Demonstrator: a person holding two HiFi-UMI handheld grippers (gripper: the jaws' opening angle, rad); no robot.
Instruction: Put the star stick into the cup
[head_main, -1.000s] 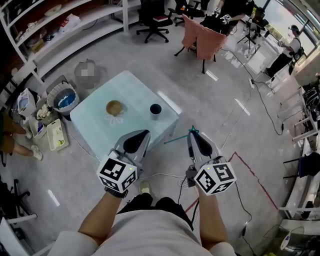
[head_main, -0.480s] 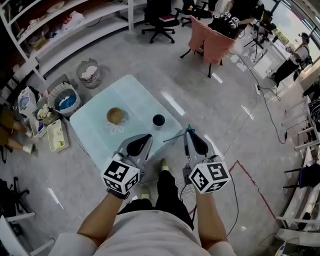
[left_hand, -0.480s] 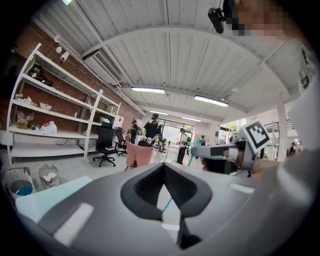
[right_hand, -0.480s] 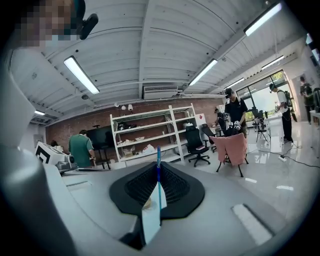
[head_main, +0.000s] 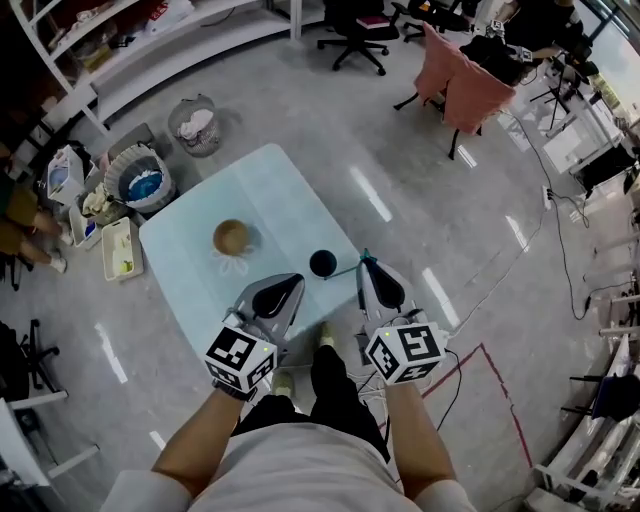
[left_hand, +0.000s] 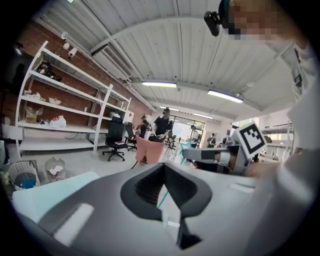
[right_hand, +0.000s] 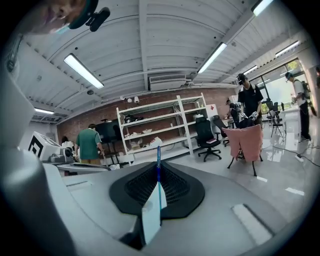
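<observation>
Head view shows the star stick (head_main: 345, 270) as a thin teal rod running left from the tip of the right gripper (head_main: 366, 268), its free end just beside the dark cup (head_main: 322, 263). The cup stands by the near right edge of the pale blue table (head_main: 270, 190), with a brown bowl (head_main: 231, 237) further left. We cannot tell how high the tip rides above the rim.

In the right gripper view the right gripper (right_hand: 158, 192) has its 2 jaws pressed together on the star stick (right_hand: 158, 160), which rises straight up between the pads. In the left gripper view the left gripper (left_hand: 167, 187) has its jaws closed on each other and, as far as we can see, grips nothing. A teal sliver in the narrow slit low between them is probably the stick beyond. In the head view the left gripper (head_main: 285, 290) hangs over the near table edge, left of the cup.

We judge the stick to be very light, slim and fairly stiff, with a smooth surface that could swivel in a flat pinch. The hold is near 1 end, which leaves a long free length to lower into the cup. That suits the task, though small wrist tilts will swing the far tip widely. The cup looks small and light, so a sideways nudge could tip it.
</observation>
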